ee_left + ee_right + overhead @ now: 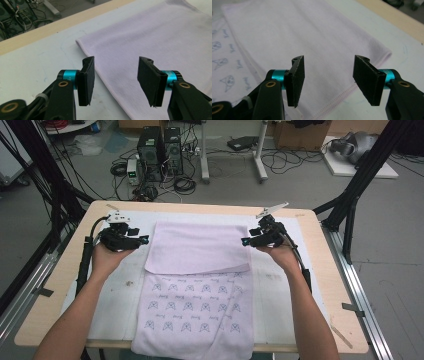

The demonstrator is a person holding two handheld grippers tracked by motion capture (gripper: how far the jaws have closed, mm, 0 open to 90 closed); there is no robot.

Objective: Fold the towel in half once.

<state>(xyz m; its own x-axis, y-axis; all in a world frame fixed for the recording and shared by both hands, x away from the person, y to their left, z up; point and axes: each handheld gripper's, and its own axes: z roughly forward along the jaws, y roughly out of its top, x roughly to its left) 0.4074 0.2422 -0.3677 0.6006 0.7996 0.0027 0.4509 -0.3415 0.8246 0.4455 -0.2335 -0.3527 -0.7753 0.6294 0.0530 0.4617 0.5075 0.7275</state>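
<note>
A pale lilac towel [197, 285] lies lengthwise on the table, its far part folded back toward me so a plain flap [200, 247] covers the printed side. My left gripper [145, 240] hovers open at the flap's left edge [100, 72], jaws apart with nothing between them. At the flap's right edge [352, 87] my right gripper [244, 241] is open too, empty. The printed half [224, 62] hangs a little over the table's near edge.
A white mat [115, 290] covers the wooden table [60, 280]. Black frame posts [360, 175] stand at both far corners. On the floor beyond are computer towers [160, 152], cables and a white stand.
</note>
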